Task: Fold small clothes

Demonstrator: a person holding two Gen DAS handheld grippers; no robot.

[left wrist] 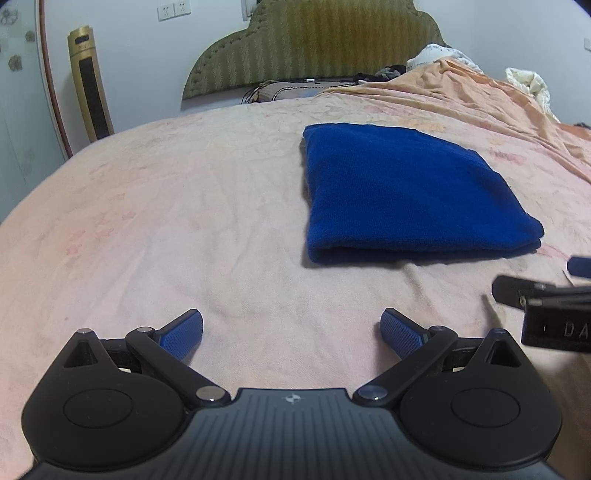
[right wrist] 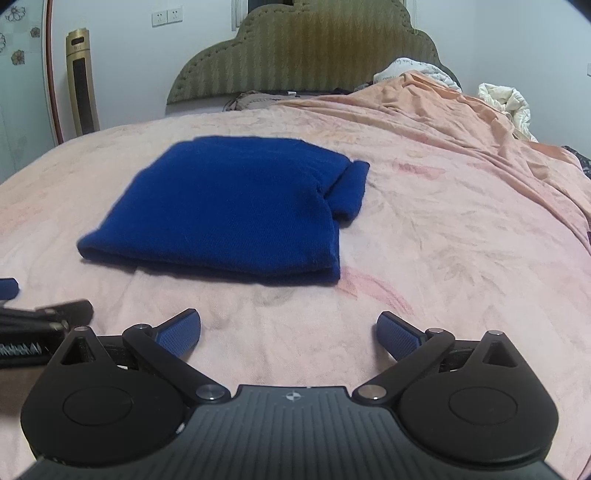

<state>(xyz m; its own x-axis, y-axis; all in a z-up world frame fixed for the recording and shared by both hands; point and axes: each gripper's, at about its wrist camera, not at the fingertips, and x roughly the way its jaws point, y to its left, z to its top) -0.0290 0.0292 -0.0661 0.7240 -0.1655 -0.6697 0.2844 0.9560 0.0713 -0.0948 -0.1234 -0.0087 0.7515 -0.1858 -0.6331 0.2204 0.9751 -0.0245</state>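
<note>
On the pink bedspread [left wrist: 184, 206], left wrist view: one blue folded garment [left wrist: 406, 192] lying flat, ahead and right of the left gripper [left wrist: 291, 334], well apart from it. Left gripper fingers spread wide, nothing between them, two blue pads [left wrist: 183, 332]. Right gripper [left wrist: 546, 306] pokes in at the right edge, black body, letters "DA" readable on it, rest cut off. Back wall: one green headboard [left wrist: 317, 40], one gold tower fan [left wrist: 90, 81], two wall sockets [left wrist: 173, 10]. Right wrist view: same one blue garment [right wrist: 229, 206], folded, a small flap sticking out on its right side, ahead and left of the right gripper [right wrist: 289, 334]. Right gripper fingers wide apart, holding nothing. Left gripper [right wrist: 40, 325] partly seen at left edge. One headboard [right wrist: 314, 48], one fan [right wrist: 82, 85], two sockets [right wrist: 167, 16], a rumpled orange blanket [right wrist: 461, 110] at right.
</note>
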